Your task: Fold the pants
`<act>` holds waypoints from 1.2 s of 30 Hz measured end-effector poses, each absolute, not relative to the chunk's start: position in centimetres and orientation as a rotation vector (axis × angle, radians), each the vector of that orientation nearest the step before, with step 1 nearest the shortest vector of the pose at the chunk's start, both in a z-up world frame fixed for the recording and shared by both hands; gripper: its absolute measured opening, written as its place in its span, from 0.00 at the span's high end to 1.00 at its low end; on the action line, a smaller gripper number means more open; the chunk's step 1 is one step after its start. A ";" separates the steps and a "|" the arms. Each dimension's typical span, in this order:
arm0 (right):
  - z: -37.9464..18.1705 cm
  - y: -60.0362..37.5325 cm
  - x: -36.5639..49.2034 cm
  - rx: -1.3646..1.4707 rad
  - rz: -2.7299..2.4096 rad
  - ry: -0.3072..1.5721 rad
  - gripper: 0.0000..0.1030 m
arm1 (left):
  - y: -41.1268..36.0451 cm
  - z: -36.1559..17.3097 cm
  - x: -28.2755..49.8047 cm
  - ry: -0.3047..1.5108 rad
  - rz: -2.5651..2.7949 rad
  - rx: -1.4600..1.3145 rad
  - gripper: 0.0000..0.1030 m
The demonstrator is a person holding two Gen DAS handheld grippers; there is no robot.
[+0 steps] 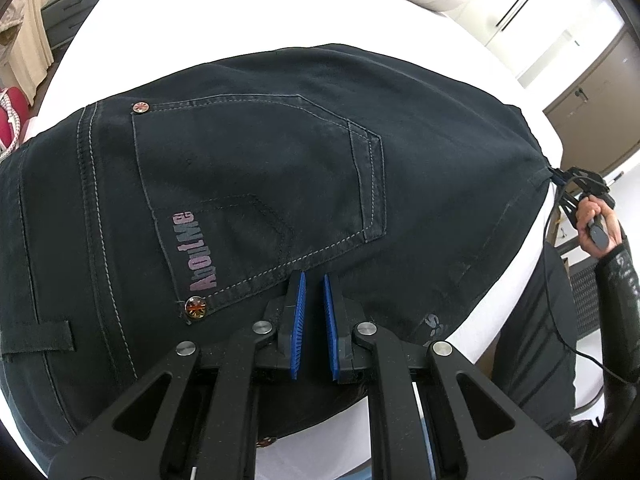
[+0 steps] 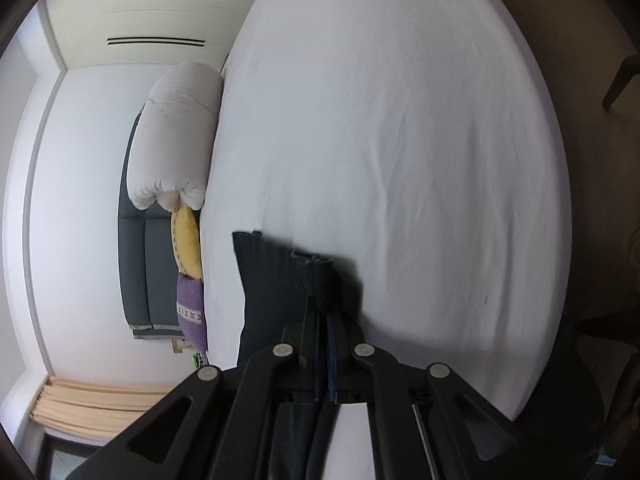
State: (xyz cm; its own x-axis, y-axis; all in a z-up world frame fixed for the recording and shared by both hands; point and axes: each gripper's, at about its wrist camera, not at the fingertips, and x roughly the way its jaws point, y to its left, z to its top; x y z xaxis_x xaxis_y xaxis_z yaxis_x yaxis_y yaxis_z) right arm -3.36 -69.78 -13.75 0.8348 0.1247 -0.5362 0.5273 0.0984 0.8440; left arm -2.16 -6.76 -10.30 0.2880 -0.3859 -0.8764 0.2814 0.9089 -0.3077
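Observation:
Black pants (image 1: 248, 184) lie spread on a white bed (image 1: 248, 12), back pocket and pink "AboutMe" print facing up. My left gripper (image 1: 314, 280) hovers over the seat just below the pocket, its blue pads a little apart with nothing between them. My right gripper (image 1: 560, 178) shows at the far right edge of the pants, gripping the fabric there. In the right wrist view my right gripper (image 2: 323, 300) is shut on a fold of the pants (image 2: 276, 280), lifted over the bed (image 2: 400, 140).
A rolled white duvet (image 2: 176, 136) and yellow and purple cushions (image 2: 188, 272) lie at the head of the bed. A grey dresser (image 1: 68, 8) stands at the far left. Wardrobe doors (image 1: 540, 8) and a brown cabinet (image 1: 600, 100) stand beyond the bed's right side.

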 end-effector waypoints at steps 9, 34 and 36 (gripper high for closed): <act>-8.6 -69.3 -8.1 1.313 -0.446 0.490 0.53 | -5.2 -10.7 -2.2 1.178 -0.480 -0.145 0.91; -9.8 -40.8 -2.2 1.226 0.219 1.087 0.54 | -1.1 -11.0 -2.9 1.140 -0.538 -0.236 0.91; -10.0 -40.3 -2.3 1.222 0.219 1.101 0.54 | -1.1 -11.0 -2.7 1.142 -0.538 -0.236 0.91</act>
State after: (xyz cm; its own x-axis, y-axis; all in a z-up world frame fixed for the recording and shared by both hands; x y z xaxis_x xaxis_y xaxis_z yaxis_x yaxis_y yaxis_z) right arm -2.29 -40.33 -10.02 0.5019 0.6632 -0.5552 0.4004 0.3908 0.8288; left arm -2.71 -1.12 -11.02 0.3074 -0.5191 -0.7975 0.2846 0.8499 -0.4435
